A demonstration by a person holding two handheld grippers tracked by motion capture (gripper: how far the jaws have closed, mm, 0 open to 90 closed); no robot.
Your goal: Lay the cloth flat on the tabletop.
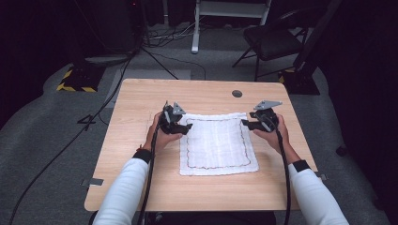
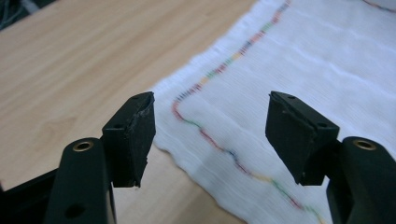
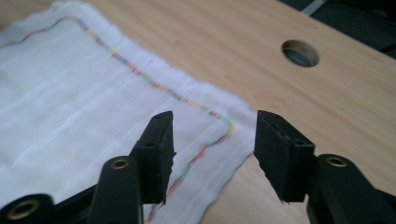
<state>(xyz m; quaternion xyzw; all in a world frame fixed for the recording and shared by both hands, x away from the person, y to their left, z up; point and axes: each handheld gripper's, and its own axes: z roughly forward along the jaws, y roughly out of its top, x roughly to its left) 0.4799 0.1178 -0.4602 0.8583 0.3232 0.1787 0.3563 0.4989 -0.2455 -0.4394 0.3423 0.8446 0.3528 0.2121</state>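
Observation:
A white cloth (image 1: 217, 143) with a wavy multicoloured stitched border lies flat on the wooden table (image 1: 141, 101). My left gripper (image 1: 187, 127) hovers at the cloth's far left corner (image 2: 161, 91), jaws open over the stitched corner, nothing pressed between them. My right gripper (image 1: 244, 123) hovers at the far right corner (image 3: 243, 119), jaws open with the corner (image 1: 245, 114) lying flat below them. In the left gripper view my left gripper (image 2: 210, 133) frames the border stitching (image 2: 224, 149); in the right gripper view my right gripper (image 3: 212, 149) frames the corner stitching (image 3: 219, 137).
A round cable hole (image 1: 237, 93) sits in the table's far right part, also seen as the hole (image 3: 300, 52) in the right gripper view. A dark chair (image 1: 272, 42) and cables (image 1: 108, 101) stand on the grey floor beyond the table.

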